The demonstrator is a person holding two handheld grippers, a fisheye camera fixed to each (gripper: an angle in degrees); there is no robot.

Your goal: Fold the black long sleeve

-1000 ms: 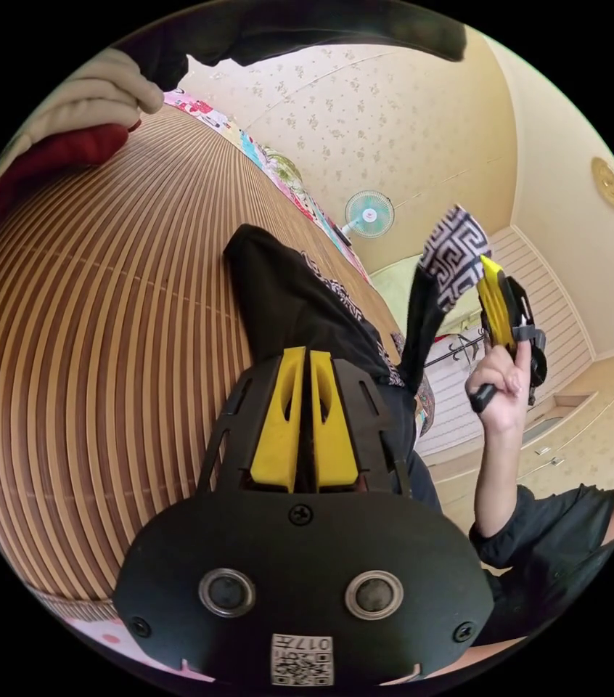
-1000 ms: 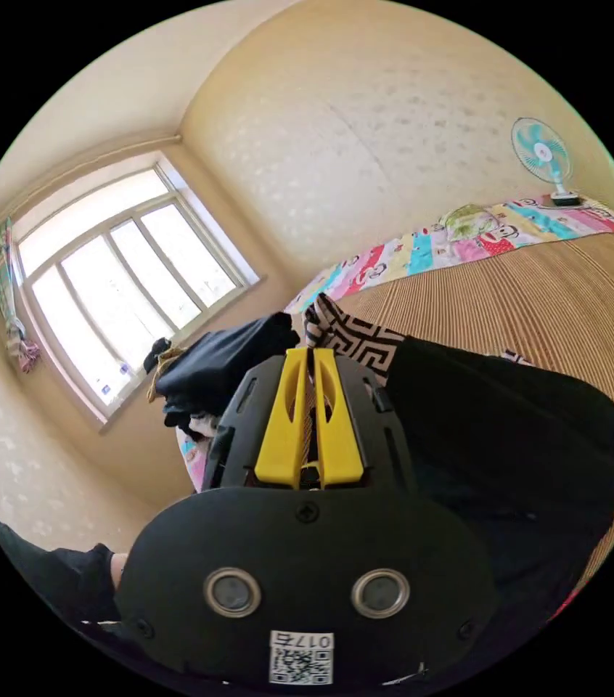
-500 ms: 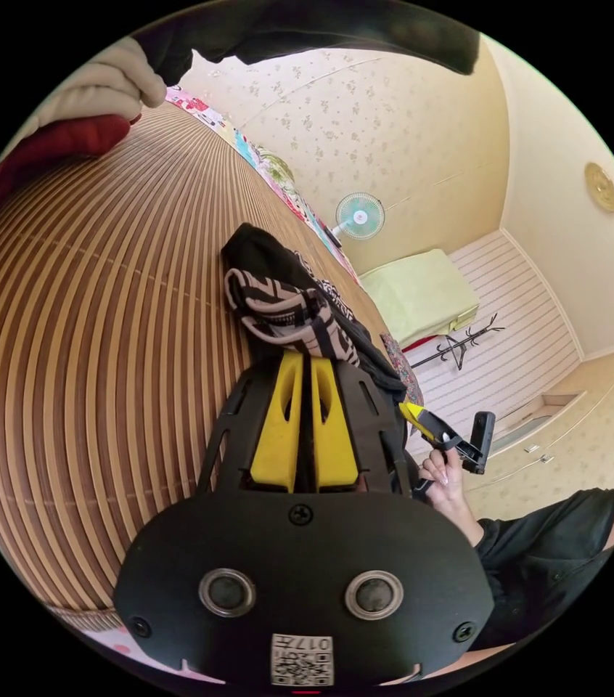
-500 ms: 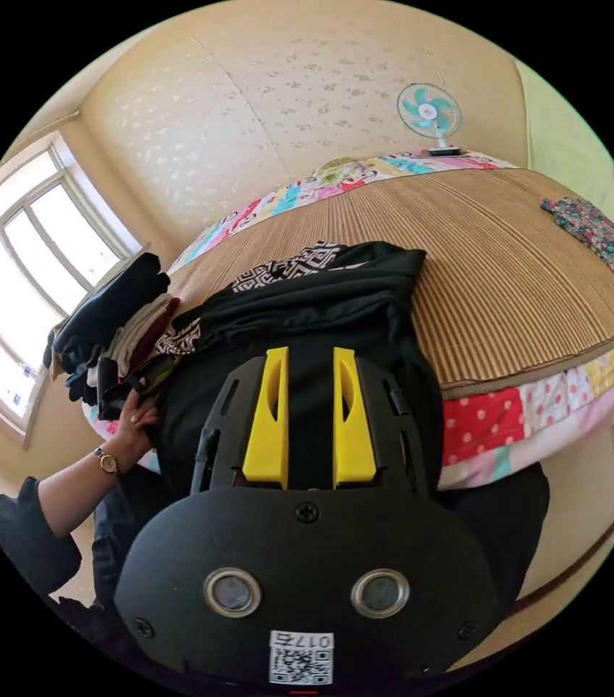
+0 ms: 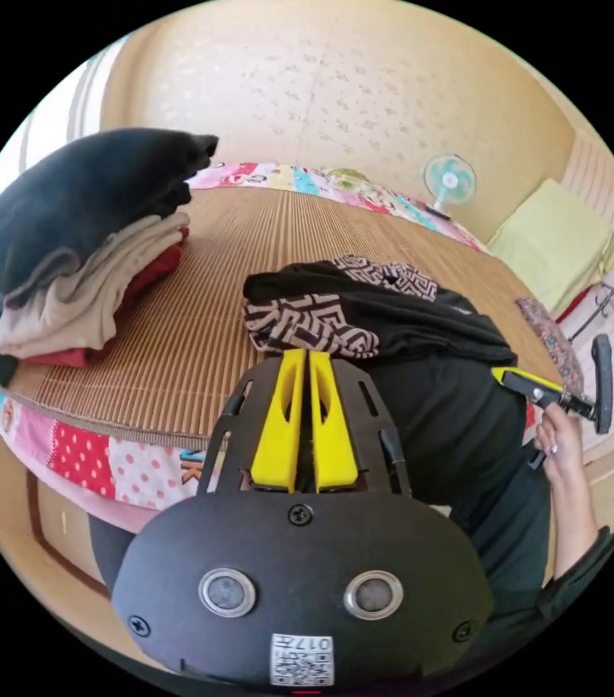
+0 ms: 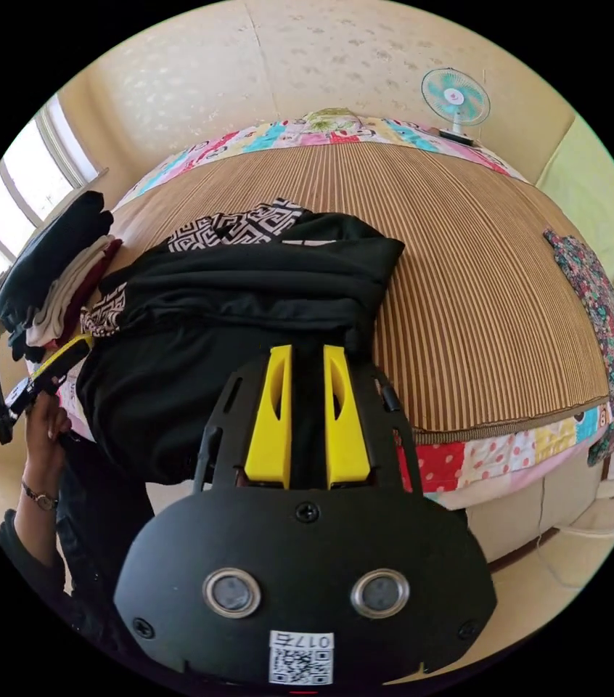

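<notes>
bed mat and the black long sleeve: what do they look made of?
Bed mat: looks like slatted bamboo or woven reed, tan with a slight sheen; fine parallel ribs run its whole length. Which of the two, I cannot tell.

Black long sleeve: soft matte knit or woven cloth, judging by its loose folds and lack of shine; the patterned black-and-white cuffs look like the same fabric.

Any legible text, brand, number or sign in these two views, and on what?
White sticker on the black body of the left gripper: square code and tiny characters, too small to read.
White sticker on the black body of the right gripper: likewise unreadable.
Black long sleeve, patchwork bedding: no legible text.
</notes>
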